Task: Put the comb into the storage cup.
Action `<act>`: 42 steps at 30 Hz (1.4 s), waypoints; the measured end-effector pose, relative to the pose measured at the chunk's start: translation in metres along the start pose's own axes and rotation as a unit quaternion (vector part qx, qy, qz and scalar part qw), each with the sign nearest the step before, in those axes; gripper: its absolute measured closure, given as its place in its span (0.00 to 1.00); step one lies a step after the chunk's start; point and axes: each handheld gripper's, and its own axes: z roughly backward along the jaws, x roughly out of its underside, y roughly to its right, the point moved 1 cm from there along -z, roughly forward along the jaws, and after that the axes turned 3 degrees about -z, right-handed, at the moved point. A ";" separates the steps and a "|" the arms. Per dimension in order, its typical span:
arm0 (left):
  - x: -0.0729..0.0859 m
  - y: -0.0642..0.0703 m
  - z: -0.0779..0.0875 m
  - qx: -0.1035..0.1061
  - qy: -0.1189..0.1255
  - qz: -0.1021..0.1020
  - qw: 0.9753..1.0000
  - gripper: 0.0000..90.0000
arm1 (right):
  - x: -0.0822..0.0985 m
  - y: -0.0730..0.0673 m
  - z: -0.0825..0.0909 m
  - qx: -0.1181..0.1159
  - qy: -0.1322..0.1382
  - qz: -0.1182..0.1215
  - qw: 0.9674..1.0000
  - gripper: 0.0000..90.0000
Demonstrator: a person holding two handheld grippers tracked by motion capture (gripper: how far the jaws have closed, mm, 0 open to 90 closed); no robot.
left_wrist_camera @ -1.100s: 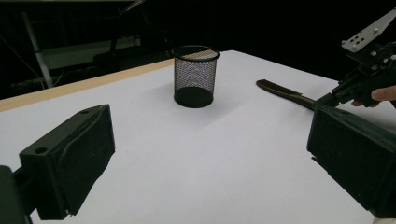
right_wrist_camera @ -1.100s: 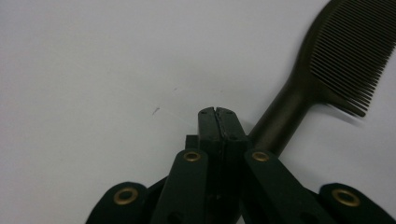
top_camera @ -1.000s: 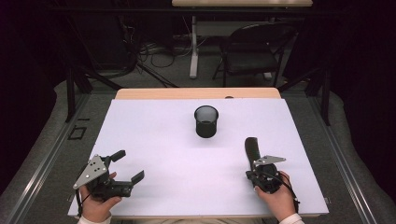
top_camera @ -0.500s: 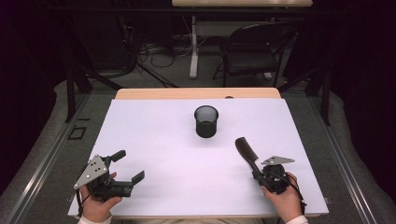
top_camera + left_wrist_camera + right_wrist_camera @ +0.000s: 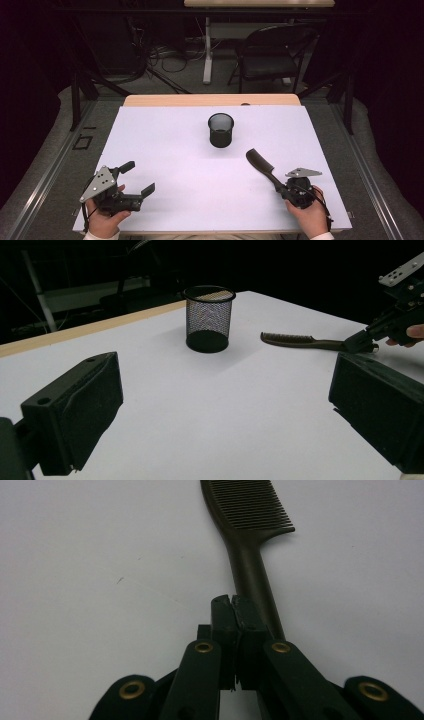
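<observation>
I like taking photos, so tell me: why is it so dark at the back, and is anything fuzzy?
High view: light falls on the white table sheet; the room behind stays nearly black. Left gripper view: the black wire-mesh cup throws a soft shadow, and the near left claw looks fuzzy. Right gripper view: the dark plastic comb is sharp, without glare.

My left gripper [image 5: 132,178] sat low in my left hand [image 5: 102,220], its two jaws spread wide apart with nothing between them, its grey plate tilted up and outward. My right gripper [image 5: 281,184] lay in my right hand [image 5: 309,216], well apart from the left one, jaws pressed together and pointing away from me, angled toward the left gripper's side.
</observation>
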 end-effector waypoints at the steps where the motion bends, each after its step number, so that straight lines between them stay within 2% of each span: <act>1: 0.000 0.000 0.000 0.000 0.000 0.000 1.000 0.01 | 0.000 0.001 0.001 0.000 -0.001 0.000 1.000 0.99; 6: 0.000 0.000 0.000 0.000 -0.001 -0.002 1.000 0.01 | 0.002 0.003 0.002 0.000 0.001 -0.006 1.000 0.99; 25: 0.001 0.000 0.000 -0.001 -0.002 0.000 1.000 0.01 | 0.001 0.005 0.003 0.003 0.005 -0.006 1.000 0.97; 42: 0.001 0.000 -0.001 -0.001 -0.002 0.001 1.000 0.01 | -0.002 0.001 0.007 -0.009 0.026 -0.002 1.000 0.86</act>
